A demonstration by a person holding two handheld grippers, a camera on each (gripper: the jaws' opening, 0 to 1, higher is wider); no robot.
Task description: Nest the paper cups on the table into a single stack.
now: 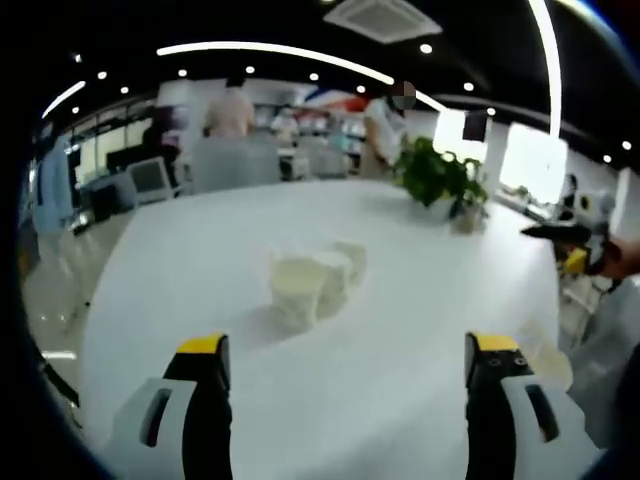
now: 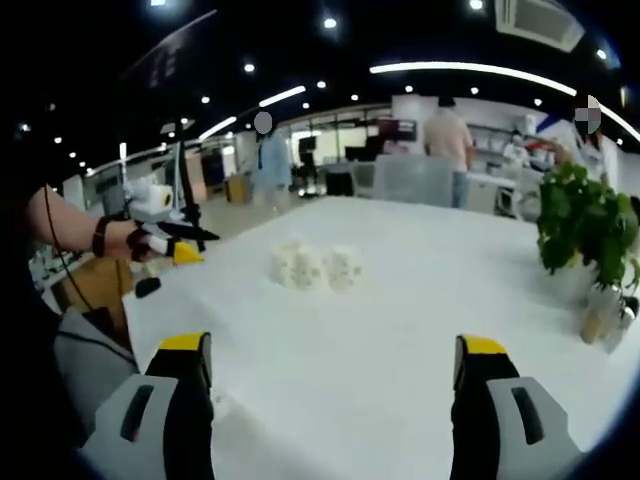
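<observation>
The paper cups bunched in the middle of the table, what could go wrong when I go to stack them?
The paper cups stand so close together that wide-open jaws closing on one could knock its neighbours over. They look light, so a hard squeeze might crush a rim. The potted plant stands behind them; a long reach could brush it.

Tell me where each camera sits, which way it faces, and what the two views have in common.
Left gripper view: rides on the left hand-held gripper, looking along its open jaws across the white table at the paper cups, a potted plant beyond.
Right gripper view: rides on the right hand-held gripper, jaws open, facing the paper cups from farther off; the person's hand with the left hand-held gripper enters from the left.
Shared: the table, cups, plant and the office behind.
</observation>
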